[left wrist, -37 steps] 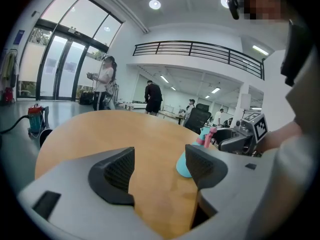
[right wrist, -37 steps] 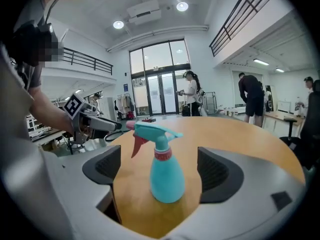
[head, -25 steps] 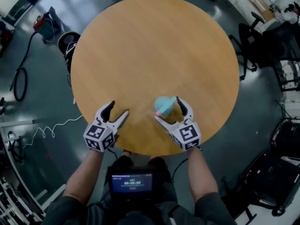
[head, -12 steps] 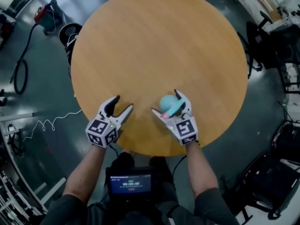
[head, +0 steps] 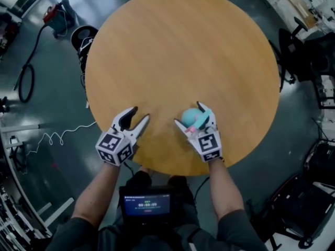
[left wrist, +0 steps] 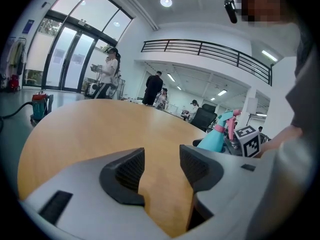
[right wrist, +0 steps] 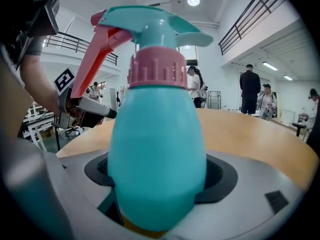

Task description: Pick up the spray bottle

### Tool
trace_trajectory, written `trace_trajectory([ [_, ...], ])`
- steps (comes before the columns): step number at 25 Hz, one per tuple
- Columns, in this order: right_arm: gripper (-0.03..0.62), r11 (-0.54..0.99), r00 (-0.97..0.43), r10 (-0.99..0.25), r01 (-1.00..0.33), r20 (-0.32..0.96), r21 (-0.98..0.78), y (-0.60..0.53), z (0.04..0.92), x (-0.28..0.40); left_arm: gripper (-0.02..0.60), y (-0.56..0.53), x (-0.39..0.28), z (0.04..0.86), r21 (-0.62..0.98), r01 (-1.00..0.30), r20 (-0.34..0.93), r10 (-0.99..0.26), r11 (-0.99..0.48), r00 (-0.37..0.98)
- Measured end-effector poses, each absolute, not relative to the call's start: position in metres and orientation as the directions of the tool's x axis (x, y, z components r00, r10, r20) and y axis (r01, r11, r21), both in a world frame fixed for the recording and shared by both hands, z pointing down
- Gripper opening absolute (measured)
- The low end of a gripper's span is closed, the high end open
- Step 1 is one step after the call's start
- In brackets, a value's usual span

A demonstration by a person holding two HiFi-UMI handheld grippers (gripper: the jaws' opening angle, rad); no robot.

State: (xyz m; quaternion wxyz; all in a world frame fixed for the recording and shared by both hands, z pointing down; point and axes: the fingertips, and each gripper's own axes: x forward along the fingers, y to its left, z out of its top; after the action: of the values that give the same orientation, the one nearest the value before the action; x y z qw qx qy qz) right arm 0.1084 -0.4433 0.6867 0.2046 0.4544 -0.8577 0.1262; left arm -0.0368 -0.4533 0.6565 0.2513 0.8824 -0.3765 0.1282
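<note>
A teal spray bottle with a pink collar and trigger stands upright on the round wooden table, near its front edge. My right gripper has one finger on each side of the bottle, and its jaws are closing. In the right gripper view the bottle fills the gap between the dark pads; I see no firm press. My left gripper hovers over bare wood to the bottle's left. Its jaws are closing with nothing between them. The left gripper view shows the bottle off to the right of that gripper.
Around the table lies a dark floor with a vacuum and hose at the upper left, a white cable at the left, and office chairs at the right. People stand far across the room.
The right gripper has slid forward, so the bottle now sits deeper between its fingers. The left gripper's jaws have narrowed while that hand stayed in place.
</note>
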Motion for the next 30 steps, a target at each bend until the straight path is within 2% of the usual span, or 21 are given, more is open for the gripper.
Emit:
trace_trajectory([
  [4,0.439,0.554,-0.513,-0.739,-0.832,0.437,-0.038,-0.441,0.675,0.109,0.233,-0.456,-0.038,0.640,0.340,-0.726,0.384,-0.616,-0.598,0.688],
  [9,0.434,0.578,-0.543,-0.754,-0.816,0.371,-0.019,-0.438,0.641,0.109,0.192,-0.456,-0.038,0.609,0.332,-0.725,0.335,-0.643,-0.604,0.689],
  [13,0.434,0.592,-0.562,-0.759,-0.806,0.328,-0.010,-0.437,0.597,0.102,0.109,-0.456,-0.042,0.575,0.312,-0.721,0.277,-0.667,-0.619,0.692],
  [19,0.434,0.600,-0.570,-0.765,-0.800,0.300,0.011,-0.432,0.527,0.092,0.051,-0.451,-0.054,0.527,0.282,-0.729,0.196,-0.706,-0.624,0.680],
  [26,0.434,0.606,-0.587,-0.772,-0.796,0.243,0.004,-0.424,0.468,0.084,0.002,-0.437,-0.068,0.483,0.264,-0.722,0.136,-0.716,-0.640,0.685],
  [30,0.434,0.594,-0.578,-0.793,-0.804,0.193,0.035,-0.425,0.436,0.081,0.002,-0.430,-0.076,0.457,0.233,-0.718,0.090,-0.720,-0.656,0.688],
])
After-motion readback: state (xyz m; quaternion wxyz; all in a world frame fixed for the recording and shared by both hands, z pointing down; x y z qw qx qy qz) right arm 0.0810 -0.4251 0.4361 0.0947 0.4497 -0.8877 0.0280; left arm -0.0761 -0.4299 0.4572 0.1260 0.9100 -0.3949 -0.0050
